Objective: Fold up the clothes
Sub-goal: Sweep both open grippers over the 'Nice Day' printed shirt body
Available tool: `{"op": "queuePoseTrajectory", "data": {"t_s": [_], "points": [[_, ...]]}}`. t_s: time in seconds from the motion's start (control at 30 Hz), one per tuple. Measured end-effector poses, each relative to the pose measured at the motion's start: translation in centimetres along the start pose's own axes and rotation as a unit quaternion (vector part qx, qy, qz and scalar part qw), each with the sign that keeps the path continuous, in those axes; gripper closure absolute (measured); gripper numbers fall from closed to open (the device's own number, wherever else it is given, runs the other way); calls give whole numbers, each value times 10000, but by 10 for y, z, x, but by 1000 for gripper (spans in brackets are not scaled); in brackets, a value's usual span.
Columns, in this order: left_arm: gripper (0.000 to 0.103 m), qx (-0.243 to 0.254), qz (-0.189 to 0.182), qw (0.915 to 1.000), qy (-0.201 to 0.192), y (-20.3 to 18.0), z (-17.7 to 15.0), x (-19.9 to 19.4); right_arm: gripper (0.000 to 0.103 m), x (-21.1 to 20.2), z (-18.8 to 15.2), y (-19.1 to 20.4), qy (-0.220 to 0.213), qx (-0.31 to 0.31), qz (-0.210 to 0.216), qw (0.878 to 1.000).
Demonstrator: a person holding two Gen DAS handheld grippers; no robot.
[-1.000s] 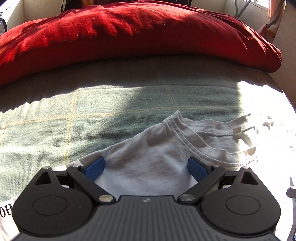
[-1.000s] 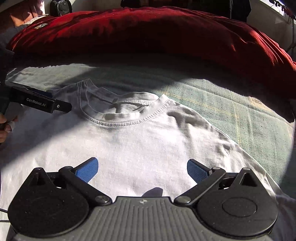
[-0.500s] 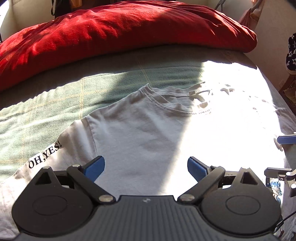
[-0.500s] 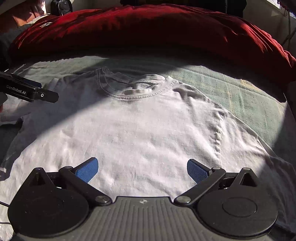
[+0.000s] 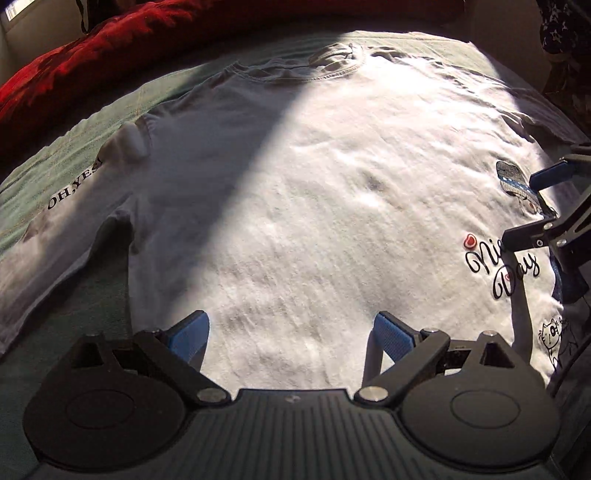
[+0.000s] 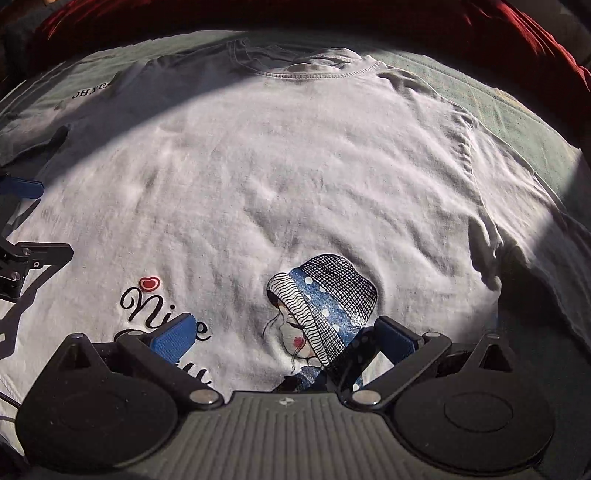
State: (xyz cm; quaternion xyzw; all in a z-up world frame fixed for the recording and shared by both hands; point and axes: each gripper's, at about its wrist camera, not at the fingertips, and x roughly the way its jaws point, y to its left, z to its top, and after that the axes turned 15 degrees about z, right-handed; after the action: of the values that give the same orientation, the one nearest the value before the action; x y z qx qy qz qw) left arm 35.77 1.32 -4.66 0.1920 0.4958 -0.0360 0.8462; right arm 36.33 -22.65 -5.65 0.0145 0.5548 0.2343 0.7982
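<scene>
A white T-shirt [image 5: 314, 192] lies flat and face up on a green checked bedcover [image 5: 85, 125], collar [image 5: 295, 72] at the far end. Its front carries a print of a girl in a blue hat [image 6: 325, 299] and the script "Nice Day" [image 5: 502, 269]; the left sleeve [image 5: 70, 192] reads "OH,YES!". My left gripper [image 5: 291, 336] hovers open over the shirt's lower left part, nothing between its blue pads. My right gripper [image 6: 284, 338] is open above the print. Each gripper shows at the edge of the other's view: the right one [image 5: 554, 206], the left one [image 6: 18, 221].
A large red duvet [image 5: 74, 66] lies bunched along the far side of the bed [image 6: 517, 48]. Strong sunlight falls across most of the shirt, with shade over the collar and left sleeve. The bed's right edge [image 5: 554, 107] drops off beside dark patterned fabric [image 5: 561, 22].
Both grippers have drawn back from the collar toward the hem end, so the whole shirt and its print now show. Both stayed open.
</scene>
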Motion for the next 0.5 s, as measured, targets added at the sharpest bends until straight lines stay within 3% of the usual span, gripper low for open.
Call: {"op": "queuePoseTrajectory", "data": {"t_s": [0.5], "points": [[7, -485, -141, 9969, 604, -6, -70, -39, 0, 3, -9, 0, -145, -45, -66, 9999]]}}
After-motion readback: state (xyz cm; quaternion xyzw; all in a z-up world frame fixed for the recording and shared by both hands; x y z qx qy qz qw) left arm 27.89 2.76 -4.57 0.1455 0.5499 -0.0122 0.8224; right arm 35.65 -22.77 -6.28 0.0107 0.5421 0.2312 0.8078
